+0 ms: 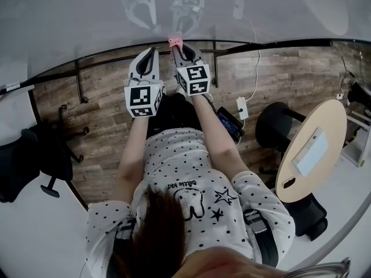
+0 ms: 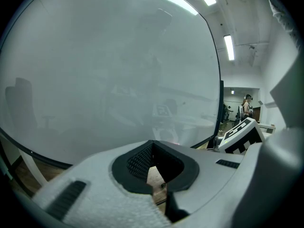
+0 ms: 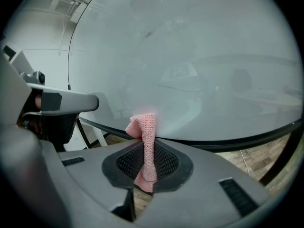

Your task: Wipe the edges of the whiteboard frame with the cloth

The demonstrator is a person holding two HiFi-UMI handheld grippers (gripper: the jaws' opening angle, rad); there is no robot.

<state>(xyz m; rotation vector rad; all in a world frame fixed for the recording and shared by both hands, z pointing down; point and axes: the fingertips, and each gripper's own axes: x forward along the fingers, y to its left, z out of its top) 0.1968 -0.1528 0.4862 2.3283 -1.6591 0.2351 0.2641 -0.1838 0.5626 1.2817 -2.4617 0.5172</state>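
Note:
The whiteboard [image 1: 174, 7] stands in front of me, and its black frame [image 1: 278, 43] runs along the bottom edge. My right gripper [image 1: 181, 50] is shut on a pink cloth [image 1: 174, 40], with the cloth's top pressed against the bottom frame. In the right gripper view the cloth [image 3: 145, 127] stands upright between the pads of the right gripper [image 3: 147, 163] and touches the frame [image 3: 228, 144] and board. My left gripper [image 1: 148, 59] hangs just left of it, below the frame. In its own view the left gripper [image 2: 154, 167] is shut on nothing, facing the board [image 2: 109, 70] and its right frame edge [image 2: 220, 103].
Black stand legs [image 1: 78, 83] of the whiteboard rest on the wood-look floor. A round wooden table [image 1: 313, 149] and a black stool [image 1: 275, 123] are on the right, a black chair [image 1: 23, 161] on the left. A white cable with an adapter [image 1: 242, 106] hangs below the board.

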